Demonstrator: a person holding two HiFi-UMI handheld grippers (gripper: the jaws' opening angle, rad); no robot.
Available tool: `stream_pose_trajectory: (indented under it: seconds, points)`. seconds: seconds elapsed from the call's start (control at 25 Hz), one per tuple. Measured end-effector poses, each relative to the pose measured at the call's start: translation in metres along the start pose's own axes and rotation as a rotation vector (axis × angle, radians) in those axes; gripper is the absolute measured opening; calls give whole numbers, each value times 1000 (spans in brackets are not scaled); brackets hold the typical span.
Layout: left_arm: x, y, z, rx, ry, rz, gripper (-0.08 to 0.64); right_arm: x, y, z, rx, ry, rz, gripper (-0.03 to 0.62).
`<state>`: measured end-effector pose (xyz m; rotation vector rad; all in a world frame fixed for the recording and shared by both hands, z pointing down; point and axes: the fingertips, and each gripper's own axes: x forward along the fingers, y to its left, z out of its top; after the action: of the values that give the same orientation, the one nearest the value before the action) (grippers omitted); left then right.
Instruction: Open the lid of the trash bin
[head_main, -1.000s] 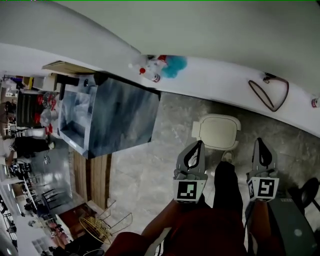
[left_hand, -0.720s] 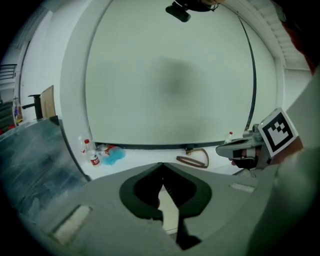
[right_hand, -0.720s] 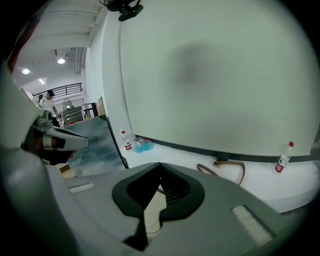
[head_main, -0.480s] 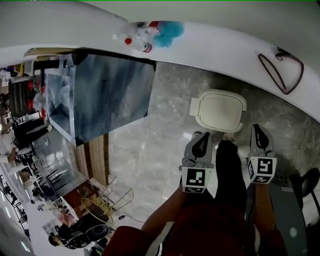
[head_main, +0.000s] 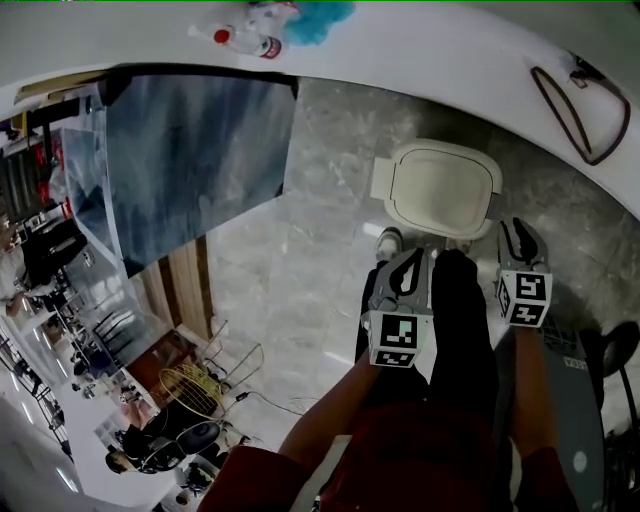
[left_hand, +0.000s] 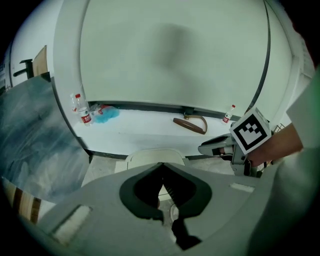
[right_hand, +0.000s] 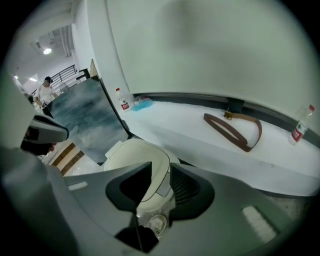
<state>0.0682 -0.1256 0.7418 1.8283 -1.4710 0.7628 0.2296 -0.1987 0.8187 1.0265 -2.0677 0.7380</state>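
Note:
The white trash bin (head_main: 440, 190) stands on the grey floor against the white ledge, its lid lying flat on top. My left gripper (head_main: 413, 257) hovers above the floor just short of the bin's near edge, jaws shut and empty. In the left gripper view the bin lid (left_hand: 145, 156) shows just beyond the left gripper (left_hand: 161, 165). My right gripper (head_main: 516, 230) is at the bin's right front corner. Its jaws are opening with nothing held; the bin lid (right_hand: 137, 157) shows through the gap of the right gripper (right_hand: 159, 175), farther off.
A dark trouser leg (head_main: 460, 320) and a shoe (head_main: 388, 240) stand between the grippers. A large dark slab (head_main: 190, 160) is at the left. On the white ledge (head_main: 420, 50) lie bottles (head_main: 240, 38), a blue thing (head_main: 315, 12) and a brown strap (head_main: 575, 100). A wire basket (head_main: 200, 385) sits lower left.
Both grippers have come down toward the bin, which now looks larger and nearer. The view has tipped further down.

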Motion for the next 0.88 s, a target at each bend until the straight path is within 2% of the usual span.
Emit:
stream_pose_trajectory:
  seconds: [0.32,0.64,0.72,0.88]
  points:
    - [19,-5,-43,-41,96,-2,5,49,-18,-49,24,133,12,118]
    - [30,-8,-69,-76,192,-9,5,75,-25,-71,20,207,35,122]
    - [33,-10,-79,-89,232,-17,5,78,-25,-74,25,215,36,122]
    - [40,-16,-106,-111,374,-59,5,85,-22,-79,23,234,47,124]
